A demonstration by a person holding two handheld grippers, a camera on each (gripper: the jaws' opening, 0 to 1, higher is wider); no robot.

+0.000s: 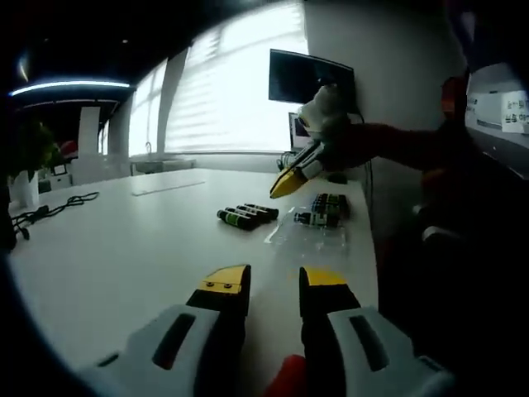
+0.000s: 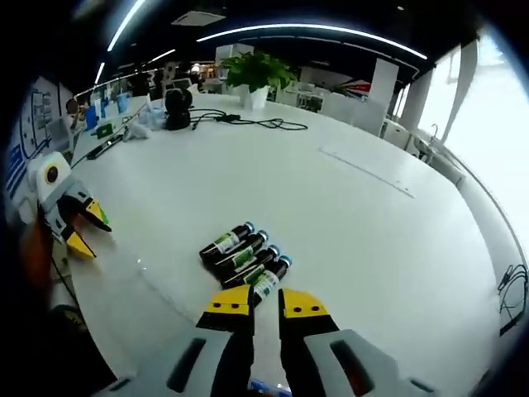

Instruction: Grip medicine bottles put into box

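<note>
Left gripper view, left to right: black cable (image 1: 51,207) at the far left of the white table (image 1: 124,248); my left gripper (image 1: 274,289), yellow-tipped jaws slightly apart, empty; four dark brown medicine bottles with green labels (image 1: 246,215) lying side by side; clear plastic box (image 1: 312,225) holding more bottles; my right gripper (image 1: 289,184) above them.

Right gripper view: left gripper at the left edge; the four bottles (image 2: 245,256) just beyond my right gripper's narrow, empty jaws; green potted plant (image 2: 254,76) far off.
</note>
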